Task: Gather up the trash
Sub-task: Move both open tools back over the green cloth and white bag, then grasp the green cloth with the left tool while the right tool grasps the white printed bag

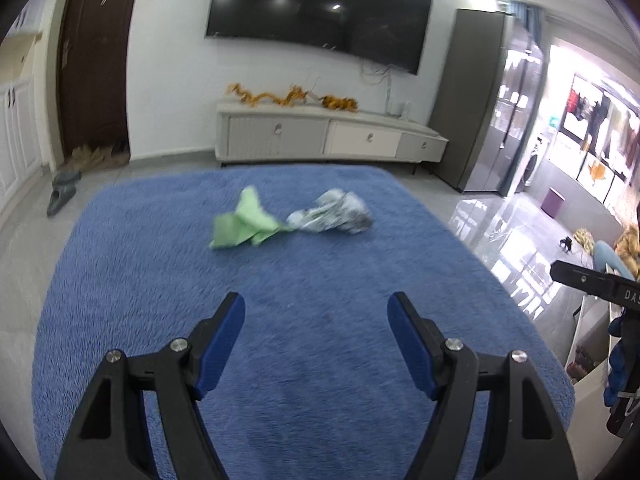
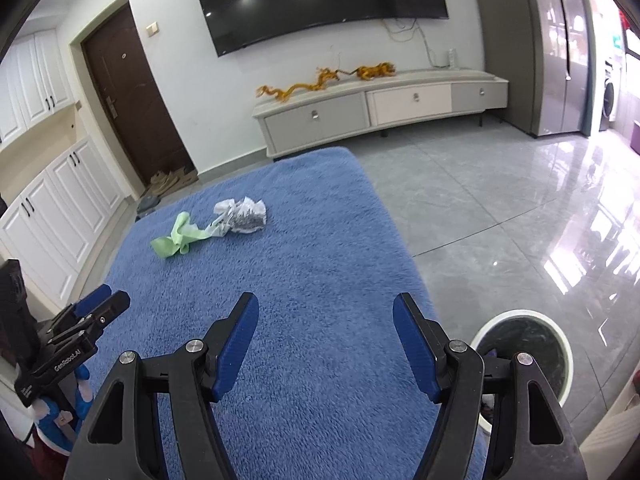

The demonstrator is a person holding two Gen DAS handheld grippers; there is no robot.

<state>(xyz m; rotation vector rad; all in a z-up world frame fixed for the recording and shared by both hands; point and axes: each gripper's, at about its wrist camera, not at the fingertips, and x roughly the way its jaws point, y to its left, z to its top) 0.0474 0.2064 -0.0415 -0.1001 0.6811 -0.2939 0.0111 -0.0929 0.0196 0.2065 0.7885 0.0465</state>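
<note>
Green wrapper (image 1: 244,226), crumpled paper (image 1: 334,216), frame centre: light, soft, crushable; pinch bunched middles. Left gripper (image 1: 316,322), right gripper (image 2: 326,322): jaws wide, empty.

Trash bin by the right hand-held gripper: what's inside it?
The trash bin shows a dark liner and dim, unidentifiable contents. The right hand-held gripper covers its near left part, so the rest is hidden.

Fluffy cloth mat (image 2: 304,280), glossy floor tiles (image 2: 500,208)

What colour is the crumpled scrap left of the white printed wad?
Light green scrap, clearest in the right wrist view.
</note>
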